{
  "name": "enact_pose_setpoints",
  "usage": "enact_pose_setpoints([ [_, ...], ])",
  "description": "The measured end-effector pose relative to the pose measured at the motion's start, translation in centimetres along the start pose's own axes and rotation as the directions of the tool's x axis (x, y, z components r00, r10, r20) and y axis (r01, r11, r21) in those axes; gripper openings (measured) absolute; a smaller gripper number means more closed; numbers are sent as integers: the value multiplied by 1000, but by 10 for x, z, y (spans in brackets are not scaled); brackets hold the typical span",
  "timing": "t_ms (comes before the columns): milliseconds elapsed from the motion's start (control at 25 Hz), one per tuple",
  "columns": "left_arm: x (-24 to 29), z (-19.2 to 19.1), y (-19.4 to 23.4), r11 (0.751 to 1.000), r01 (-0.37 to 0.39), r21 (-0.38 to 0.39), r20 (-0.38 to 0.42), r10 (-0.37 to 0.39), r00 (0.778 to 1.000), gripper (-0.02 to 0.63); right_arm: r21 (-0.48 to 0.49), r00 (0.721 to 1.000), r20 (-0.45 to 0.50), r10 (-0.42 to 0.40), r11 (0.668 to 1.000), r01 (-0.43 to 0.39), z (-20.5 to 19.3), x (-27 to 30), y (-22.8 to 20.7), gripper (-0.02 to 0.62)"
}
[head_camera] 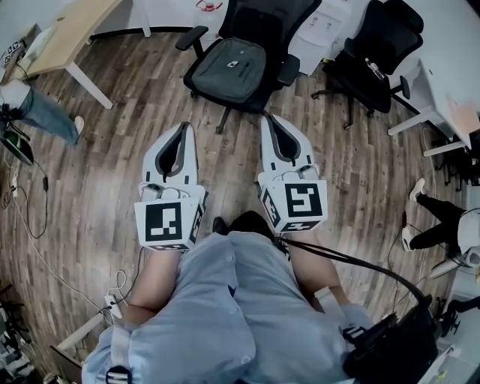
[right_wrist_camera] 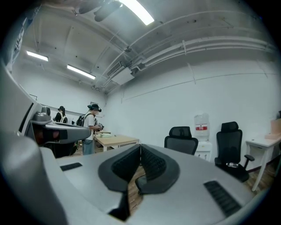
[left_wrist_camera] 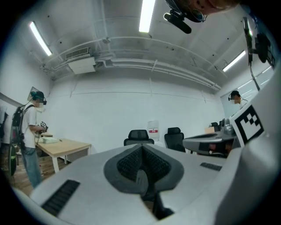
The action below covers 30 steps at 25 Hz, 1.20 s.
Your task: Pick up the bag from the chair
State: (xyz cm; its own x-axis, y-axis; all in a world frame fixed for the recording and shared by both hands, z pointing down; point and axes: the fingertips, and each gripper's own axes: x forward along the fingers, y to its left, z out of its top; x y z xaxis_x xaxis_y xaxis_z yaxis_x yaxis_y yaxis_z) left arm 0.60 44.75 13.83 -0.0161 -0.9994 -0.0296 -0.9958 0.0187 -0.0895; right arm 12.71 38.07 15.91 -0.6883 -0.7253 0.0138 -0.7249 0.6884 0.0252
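A dark grey bag [head_camera: 229, 67] lies flat on the seat of a black office chair [head_camera: 279, 22] at the top middle of the head view. My left gripper [head_camera: 185, 126] and right gripper [head_camera: 268, 116] are held side by side over the wood floor, short of the chair and pointing toward it. Both are shut with nothing between the jaws. In the left gripper view the left gripper [left_wrist_camera: 141, 147] points level at the chair's backrest [left_wrist_camera: 138, 135]. In the right gripper view the right gripper [right_wrist_camera: 140, 147] does the same. The bag is hidden behind the jaws in both gripper views.
A second black chair [head_camera: 375, 56] stands right of the first. A wooden desk [head_camera: 71, 30] is at the far left and a white desk [head_camera: 450, 97] at the right. People stand at the left [head_camera: 37, 112] and right [head_camera: 435, 217] edges. Cables [head_camera: 45, 255] trail on the floor.
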Motion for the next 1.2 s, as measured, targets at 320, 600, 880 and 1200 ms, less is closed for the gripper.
enact_pose_setpoints([
  [320,51,-21,2,999,52,-7,-60,-53,997,3,61,997,-48,-54,997,57,-22,34,-35,0],
  [600,127,-28,17,997,69,28,-47,-68,997,3,80,995,-64,-81,993,86,-38,108,-77,2],
  [880,227,-27,20,993,103,61,-71,-99,993,3,117,992,-73,-104,987,112,-36,187,-145,0],
  [1200,298,-18,49,996,48,81,-56,-44,997,3,108,996,-53,-71,991,76,-26,261,-177,1],
])
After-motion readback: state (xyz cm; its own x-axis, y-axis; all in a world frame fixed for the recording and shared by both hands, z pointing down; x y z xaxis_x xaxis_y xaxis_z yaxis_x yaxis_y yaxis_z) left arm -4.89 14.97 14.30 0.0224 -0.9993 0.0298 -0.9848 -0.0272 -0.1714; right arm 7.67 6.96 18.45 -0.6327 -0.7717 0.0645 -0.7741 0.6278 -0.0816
